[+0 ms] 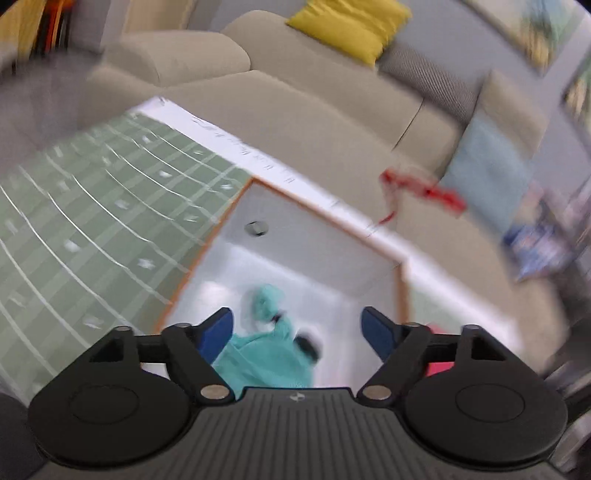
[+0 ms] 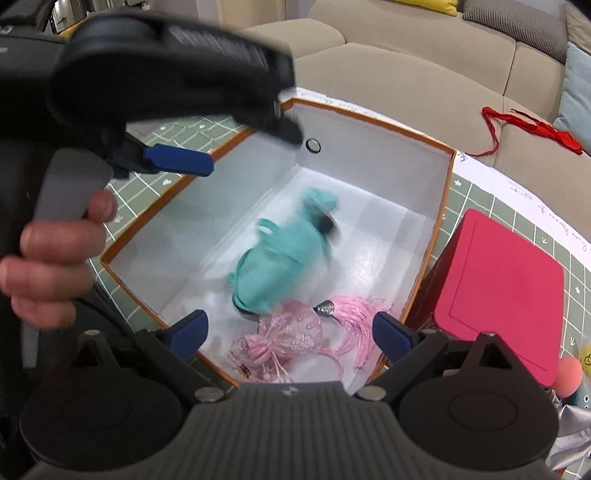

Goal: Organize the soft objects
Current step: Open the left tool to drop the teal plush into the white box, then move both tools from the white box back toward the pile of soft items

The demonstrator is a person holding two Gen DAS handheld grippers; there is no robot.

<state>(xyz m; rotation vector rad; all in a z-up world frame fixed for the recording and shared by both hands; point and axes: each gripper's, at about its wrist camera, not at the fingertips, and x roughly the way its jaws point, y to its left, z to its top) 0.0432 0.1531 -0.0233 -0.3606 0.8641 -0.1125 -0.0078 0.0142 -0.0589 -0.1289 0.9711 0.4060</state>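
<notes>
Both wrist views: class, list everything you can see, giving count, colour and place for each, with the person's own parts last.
box: one, white inside with orange rim, on green mat
teal cloth: one, blurred, inside box
pink pouch with tassel: one, in box's near corner
pink lid: one, right of box
red ribbon: one, on beige sofa
yellow cushion: one, on sofa back
hand: one, gripping left tool's handle
left tool: open, above box
right tool: open, over box's near edge

My two wrist views both look steeply down, close over the white box [image 1: 295, 258] — the left from its near end, the right beside it — sharing the teal cloth [image 2: 280, 258].
</notes>
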